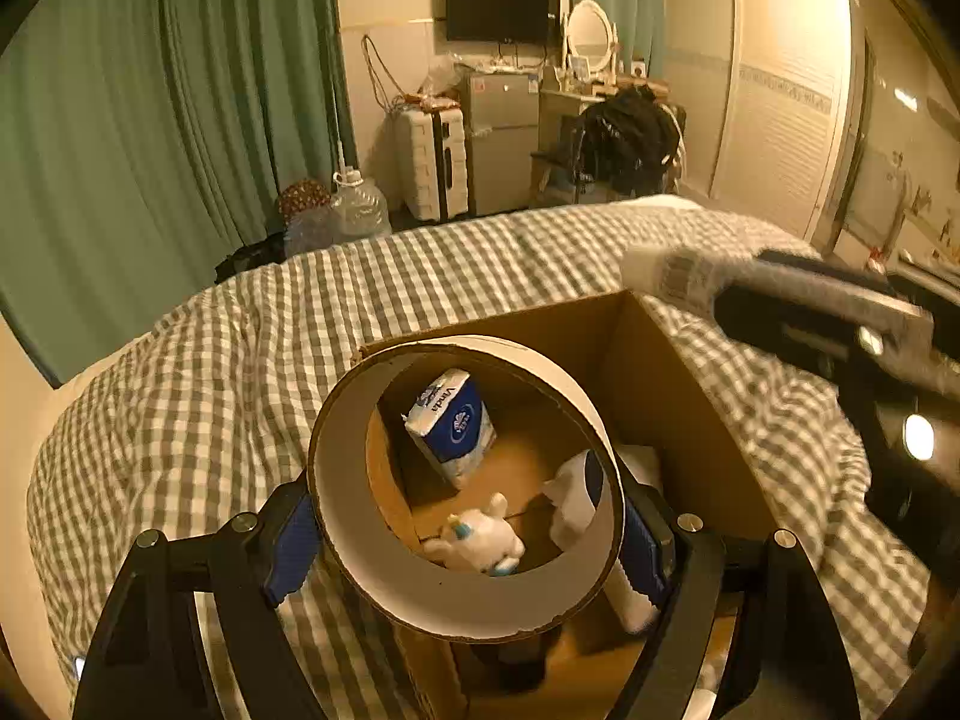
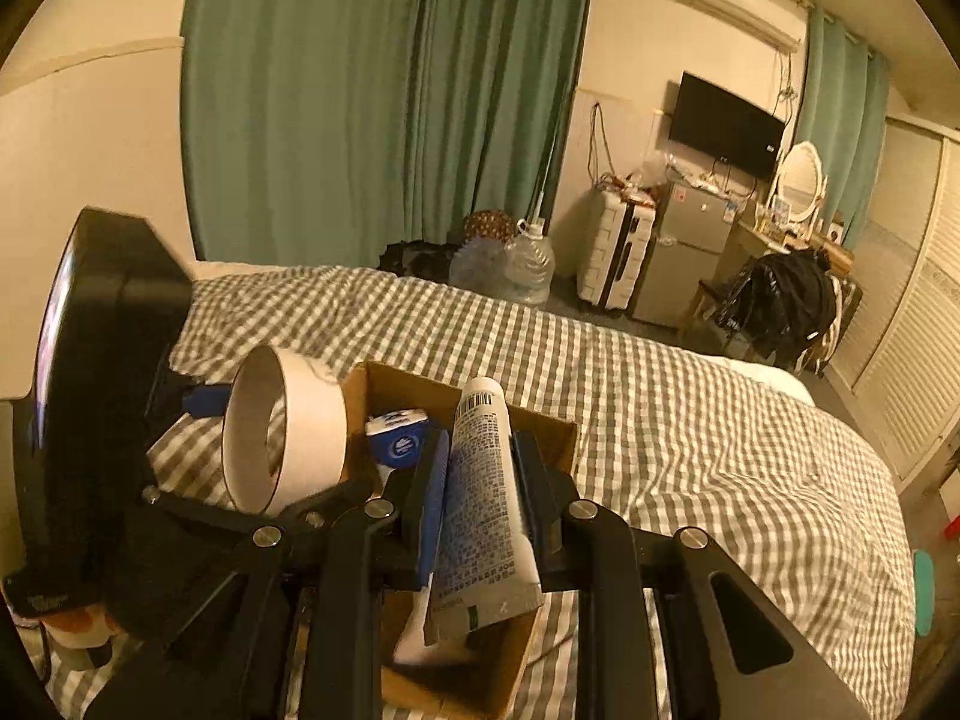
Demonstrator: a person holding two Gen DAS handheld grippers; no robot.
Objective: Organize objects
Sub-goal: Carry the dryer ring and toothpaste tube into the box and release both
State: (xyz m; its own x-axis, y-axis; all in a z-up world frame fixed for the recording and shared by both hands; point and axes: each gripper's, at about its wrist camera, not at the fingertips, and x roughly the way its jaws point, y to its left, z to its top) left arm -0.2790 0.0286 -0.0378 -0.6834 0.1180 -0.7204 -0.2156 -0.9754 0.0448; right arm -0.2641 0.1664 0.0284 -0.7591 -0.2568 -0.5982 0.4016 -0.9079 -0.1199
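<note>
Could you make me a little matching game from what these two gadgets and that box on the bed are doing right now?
Things:
1. tape roll
2. printed tube
3. tissue pack
4. plush toy

Places:
A. lying on the floor of the cardboard box
B. clamped in the right gripper
C. leaning upright in the box
D. held by the left gripper

Pairs: 1-D, 2-B, 3-C, 4-A

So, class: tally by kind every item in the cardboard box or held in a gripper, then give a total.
Tissue packs: 1
Plush toys: 1
Tape rolls, in left gripper: 1
Tubes, in right gripper: 1
Unclear white item in the cardboard box: 1
Total: 5
</note>
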